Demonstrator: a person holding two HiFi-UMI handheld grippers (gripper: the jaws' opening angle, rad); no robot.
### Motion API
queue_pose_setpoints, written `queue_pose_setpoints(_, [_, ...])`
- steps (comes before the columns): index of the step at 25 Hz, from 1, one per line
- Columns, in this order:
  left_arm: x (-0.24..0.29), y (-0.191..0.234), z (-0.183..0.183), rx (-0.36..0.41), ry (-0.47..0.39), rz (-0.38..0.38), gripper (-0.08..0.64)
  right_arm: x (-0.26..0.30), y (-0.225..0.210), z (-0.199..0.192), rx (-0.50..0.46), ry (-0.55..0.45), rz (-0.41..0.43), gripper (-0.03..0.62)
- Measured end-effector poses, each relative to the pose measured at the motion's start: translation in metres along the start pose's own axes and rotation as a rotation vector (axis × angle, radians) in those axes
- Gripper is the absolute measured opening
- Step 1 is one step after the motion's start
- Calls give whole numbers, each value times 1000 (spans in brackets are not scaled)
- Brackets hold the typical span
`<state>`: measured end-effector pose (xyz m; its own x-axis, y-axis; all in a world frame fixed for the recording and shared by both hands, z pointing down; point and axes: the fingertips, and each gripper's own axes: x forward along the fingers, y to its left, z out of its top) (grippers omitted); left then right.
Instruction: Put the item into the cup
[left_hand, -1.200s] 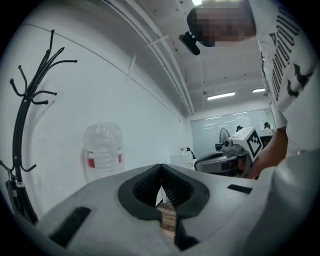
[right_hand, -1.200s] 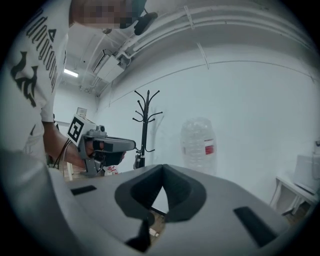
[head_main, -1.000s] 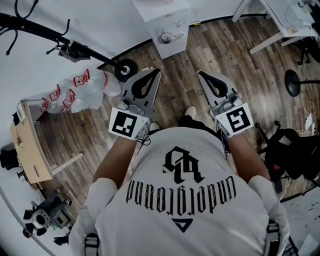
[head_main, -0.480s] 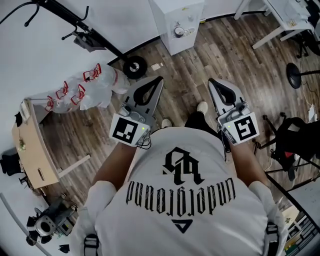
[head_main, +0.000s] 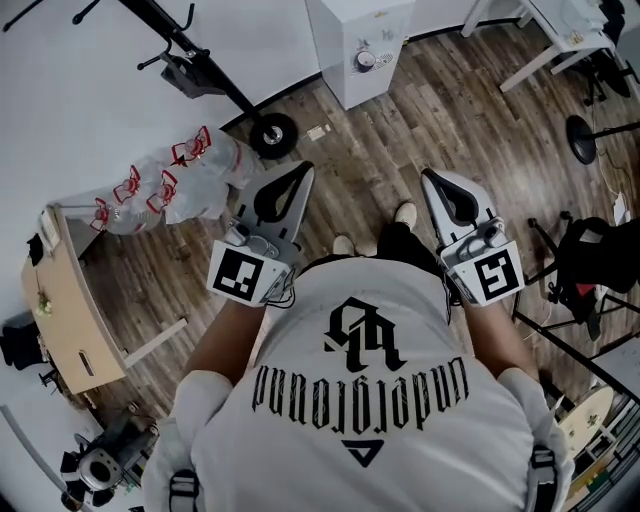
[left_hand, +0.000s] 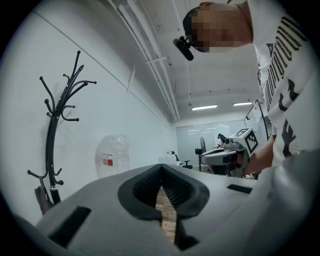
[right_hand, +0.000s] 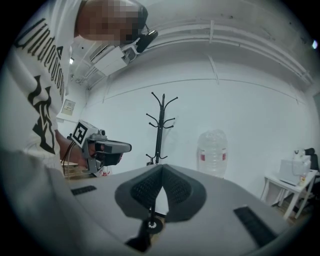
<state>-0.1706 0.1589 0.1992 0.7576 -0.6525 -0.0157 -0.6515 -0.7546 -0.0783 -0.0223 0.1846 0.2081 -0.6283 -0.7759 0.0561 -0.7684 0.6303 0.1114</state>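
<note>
Wood-plank floor (head_main: 370, 160), heap of clear bottles (head_main: 165, 185) with red labels at left, coat stand's round black base (head_main: 273, 135) near them, white cabinet (head_main: 365, 45) at top, wooden crate (head_main: 60, 310) far left, black disc base (head_main: 580, 138) at right.

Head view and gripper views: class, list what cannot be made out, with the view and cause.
- Head view: floor beneath the person, hidden by the white shirt.
- Head view: white desk, cut off by the top edge.
- Left gripper view: water bottle label, too blurred to read.
- Right gripper view: coat stand lower pole, mostly behind the right gripper.
</note>
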Motion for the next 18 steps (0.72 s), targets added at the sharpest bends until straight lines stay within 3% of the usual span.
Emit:
queue_pose_setpoints(5, [-13,-3,4,-37,15,-8,8,-4,17,7,-4,-10,4,5])
queue_pose_setpoints(18, [-14,-5,13,-34,-8,-8,7,2,26,11,10,-16,33,5])
